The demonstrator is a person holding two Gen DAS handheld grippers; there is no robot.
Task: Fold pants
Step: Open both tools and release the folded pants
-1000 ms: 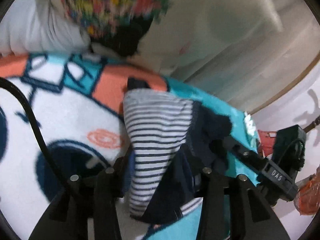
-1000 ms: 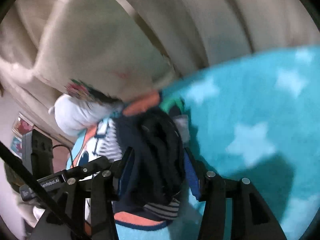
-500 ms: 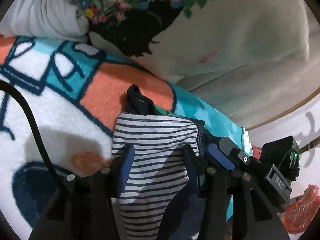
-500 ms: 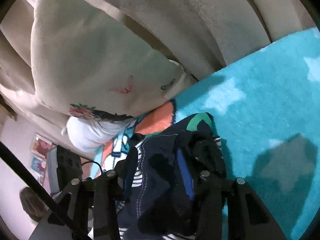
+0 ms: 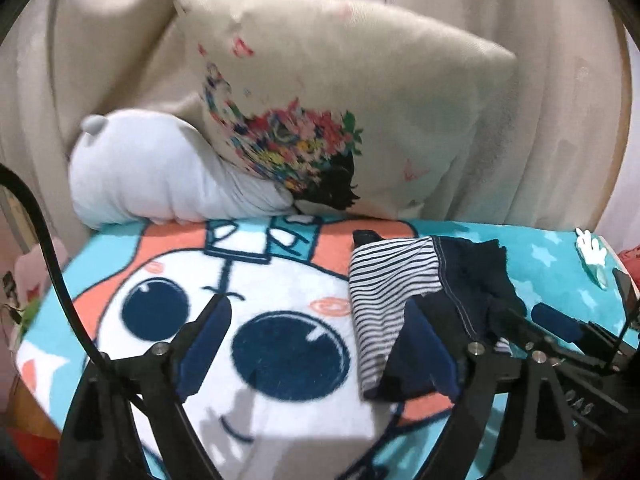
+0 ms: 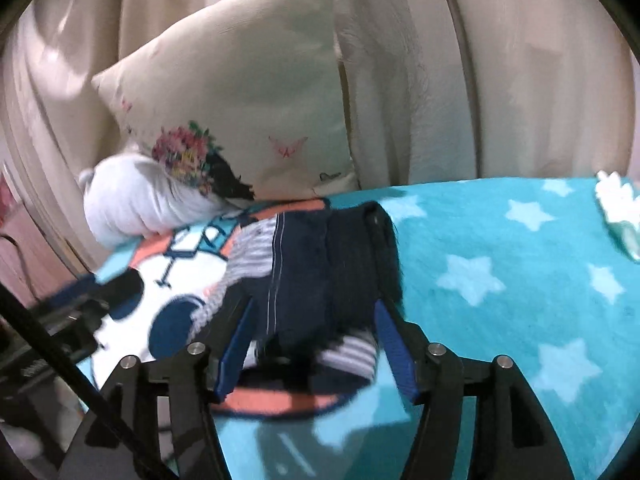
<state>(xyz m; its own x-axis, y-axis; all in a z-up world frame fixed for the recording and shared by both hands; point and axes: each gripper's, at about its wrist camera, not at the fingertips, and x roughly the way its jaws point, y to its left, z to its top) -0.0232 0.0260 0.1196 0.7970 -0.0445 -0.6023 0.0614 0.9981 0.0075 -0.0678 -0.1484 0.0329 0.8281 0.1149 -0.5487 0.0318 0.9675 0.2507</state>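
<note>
Navy pants with a striped lining lie bunched on a cartoon blanket. The left gripper gapes beside them, holding nothing. The right gripper stands spread around the bundle.

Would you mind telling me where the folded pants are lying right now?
The pants lie bunched on the cartoon blanket, right of centre in the left wrist view, in front of the floral cushion.
</note>
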